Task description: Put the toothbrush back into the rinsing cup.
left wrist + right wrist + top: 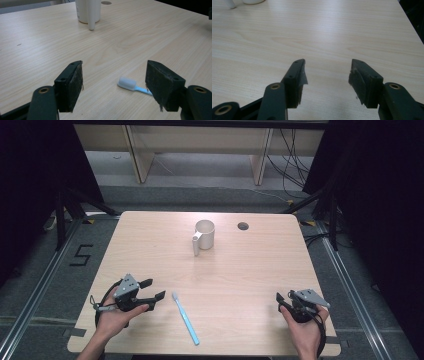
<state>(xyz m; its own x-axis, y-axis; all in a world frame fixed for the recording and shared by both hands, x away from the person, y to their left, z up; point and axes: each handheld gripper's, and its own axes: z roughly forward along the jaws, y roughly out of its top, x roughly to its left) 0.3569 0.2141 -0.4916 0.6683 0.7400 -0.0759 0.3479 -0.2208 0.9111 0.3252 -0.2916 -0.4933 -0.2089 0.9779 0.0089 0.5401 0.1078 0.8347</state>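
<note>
A light blue toothbrush [185, 318] with a white head lies on the wooden table [150, 245], near the front, bristle end pointing away. My left gripper [153, 289] rests just left of it, held by a hand, jaws wide apart with nothing between them. In the left gripper view the toothbrush [131, 84] head lies between the open left gripper [113, 80] jaws, a little beyond them. A white mug [203, 235] stands upright at the table's far middle, handle toward me; the mug [88, 12] also appears far off. My right gripper [284, 298] sits at the front right, open and empty [327, 77].
A round cable hole [243, 226] sits in the tabletop right of the mug. Beyond the table stand wooden shelf legs [140, 160] and cables on the floor. A floor mark reading 5 [81, 255] lies to the left.
</note>
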